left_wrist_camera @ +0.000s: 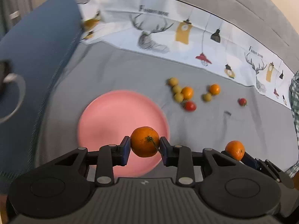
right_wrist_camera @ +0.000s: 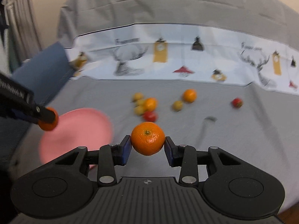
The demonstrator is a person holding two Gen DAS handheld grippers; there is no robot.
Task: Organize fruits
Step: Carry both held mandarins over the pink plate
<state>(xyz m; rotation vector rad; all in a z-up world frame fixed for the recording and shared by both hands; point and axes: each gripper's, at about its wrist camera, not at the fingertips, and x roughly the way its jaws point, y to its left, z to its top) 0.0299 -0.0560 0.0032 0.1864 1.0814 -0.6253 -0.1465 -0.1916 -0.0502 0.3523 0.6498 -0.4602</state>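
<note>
The mandarin (left_wrist_camera: 145,141) in the left gripper is orange with a green stem; the other mandarin (right_wrist_camera: 147,138) is orange too. The plate (left_wrist_camera: 112,123) is plain pink. The bedspread (left_wrist_camera: 112,71) is grey, its far edge a white band (left_wrist_camera: 186,37) printed with grey deer heads, yellow clocks and red and black lamps. Loose fruits (left_wrist_camera: 179,93) are yellow, orange and red. The gripper pads (left_wrist_camera: 125,149) are dark blue.

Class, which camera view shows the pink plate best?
The left wrist view: nearly the whole pink plate shows, with only its near edge behind the held orange. The right wrist view shows it blurred at the left, partly hidden.
</note>
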